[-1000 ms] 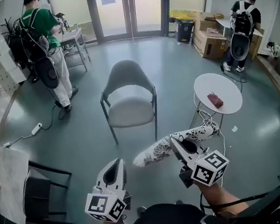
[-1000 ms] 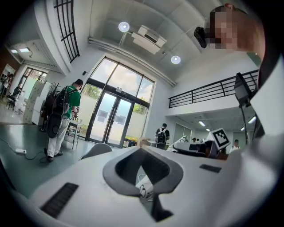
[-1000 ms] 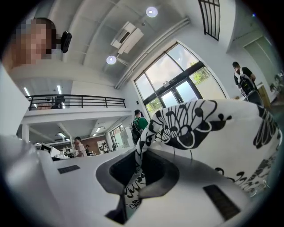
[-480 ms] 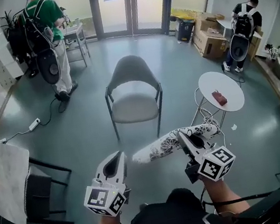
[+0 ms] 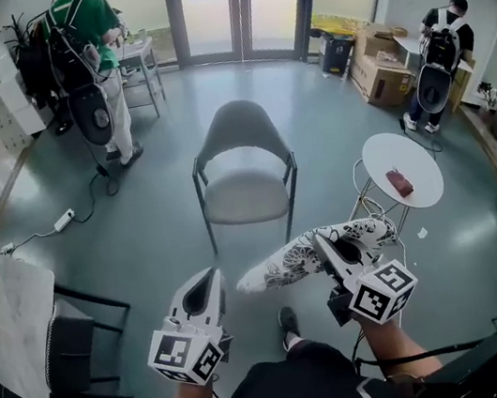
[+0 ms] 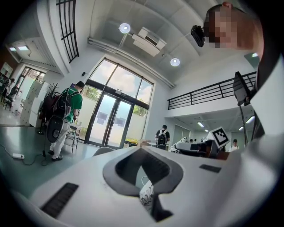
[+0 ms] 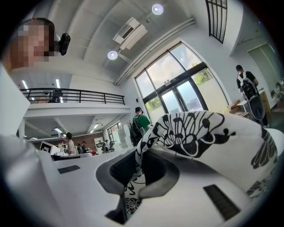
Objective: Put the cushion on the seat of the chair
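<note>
A long white cushion point(image 5: 301, 255) with a black floral print hangs between my two grippers, low in the head view. My right gripper point(image 5: 325, 244) is shut on its right part, and the fabric point(image 7: 199, 128) drapes over the gripper body in the right gripper view. My left gripper point(image 5: 213, 279) is shut on the cushion's left tip, and a scrap of the print point(image 6: 146, 195) shows in its jaws. The grey chair point(image 5: 246, 194) stands ahead on the floor with a bare seat, its back away from me. The cushion is short of the chair and apart from it.
A small round white table point(image 5: 418, 159) with a reddish-brown object point(image 5: 400, 183) stands right of the chair. A marble table point(image 5: 8, 321) and black chair point(image 5: 74, 343) are at the left. One person point(image 5: 87, 41) stands far left, another point(image 5: 437, 55) far right by cardboard boxes point(image 5: 384, 74).
Both grippers and the cushion have moved forward together; the chair sits lower and nearer in the head view. A foot now shows below the cushion. The grips are unchanged.
</note>
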The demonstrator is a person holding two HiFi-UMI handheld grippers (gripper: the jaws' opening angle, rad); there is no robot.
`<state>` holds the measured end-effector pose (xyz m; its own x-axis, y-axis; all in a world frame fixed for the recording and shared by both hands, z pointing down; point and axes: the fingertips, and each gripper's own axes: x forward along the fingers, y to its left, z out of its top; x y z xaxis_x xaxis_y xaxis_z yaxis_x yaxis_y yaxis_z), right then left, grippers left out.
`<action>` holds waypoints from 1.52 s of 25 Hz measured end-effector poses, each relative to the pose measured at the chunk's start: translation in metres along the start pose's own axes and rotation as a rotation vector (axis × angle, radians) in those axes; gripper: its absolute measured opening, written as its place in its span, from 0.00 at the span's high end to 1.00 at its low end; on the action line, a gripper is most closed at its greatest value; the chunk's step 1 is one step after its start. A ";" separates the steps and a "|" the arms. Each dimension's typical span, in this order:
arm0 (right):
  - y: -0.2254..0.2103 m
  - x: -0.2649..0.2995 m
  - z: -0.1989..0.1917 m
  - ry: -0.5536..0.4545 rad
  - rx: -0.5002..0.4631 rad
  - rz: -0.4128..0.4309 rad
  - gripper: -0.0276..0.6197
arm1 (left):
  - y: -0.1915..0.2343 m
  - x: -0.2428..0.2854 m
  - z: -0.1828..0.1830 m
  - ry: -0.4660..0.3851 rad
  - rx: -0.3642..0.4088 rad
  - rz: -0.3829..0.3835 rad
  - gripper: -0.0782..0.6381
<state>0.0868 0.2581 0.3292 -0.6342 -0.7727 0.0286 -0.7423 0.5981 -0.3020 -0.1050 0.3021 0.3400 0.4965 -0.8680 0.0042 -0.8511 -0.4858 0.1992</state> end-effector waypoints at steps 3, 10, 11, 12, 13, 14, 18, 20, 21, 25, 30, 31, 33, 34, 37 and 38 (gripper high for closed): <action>-0.013 0.018 0.012 -0.011 -0.009 0.013 0.92 | 0.007 0.020 0.011 0.002 0.017 0.005 0.88; -0.048 0.061 0.034 -0.023 -0.022 0.049 0.92 | 0.025 0.079 0.025 -0.007 0.014 0.013 0.88; -0.055 0.065 0.037 -0.024 -0.021 0.049 0.92 | 0.026 0.087 0.026 -0.005 0.012 0.016 0.88; -0.061 0.070 0.039 -0.024 -0.019 0.049 0.92 | 0.027 0.095 0.026 -0.002 0.011 0.020 0.88; -0.068 0.074 0.041 -0.024 -0.014 0.050 0.92 | 0.029 0.103 0.027 0.002 0.015 0.021 0.88; -0.073 0.079 0.042 -0.022 -0.009 0.052 0.92 | 0.031 0.110 0.028 0.006 0.020 0.023 0.88; -0.096 0.094 0.045 -0.011 0.002 0.067 0.92 | 0.037 0.137 0.030 0.007 0.025 0.038 0.88; -0.107 0.102 0.051 -0.017 0.012 0.086 0.92 | 0.038 0.151 0.034 0.006 0.026 0.047 0.88; -0.112 0.105 0.054 -0.021 0.017 0.095 0.92 | 0.038 0.158 0.035 0.010 0.027 0.055 0.88; -0.137 0.123 0.068 -0.034 0.028 0.120 0.92 | 0.042 0.194 0.032 0.036 0.036 0.096 0.88; -0.158 0.135 0.074 -0.023 0.001 0.174 0.92 | 0.036 0.229 0.030 0.033 0.050 0.095 0.88; -0.163 0.137 0.073 -0.018 0.007 0.181 0.92 | 0.034 0.234 0.029 0.034 0.050 0.100 0.88; -0.173 0.142 0.071 -0.006 0.016 0.193 0.92 | 0.033 0.243 0.028 0.041 0.048 0.122 0.88; -0.177 0.144 0.071 0.000 0.018 0.197 0.92 | 0.034 0.247 0.027 0.047 0.051 0.130 0.88; -0.186 0.155 0.069 0.012 0.029 0.205 0.92 | 0.037 0.256 0.025 0.061 0.055 0.135 0.88; -0.188 0.159 0.067 0.014 0.032 0.209 0.92 | 0.040 0.257 0.025 0.060 0.052 0.137 0.88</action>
<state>0.1401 0.0086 0.3262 -0.7765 -0.6296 -0.0248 -0.5874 0.7376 -0.3330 -0.0158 0.0573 0.3250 0.3827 -0.9198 0.0864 -0.9186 -0.3690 0.1413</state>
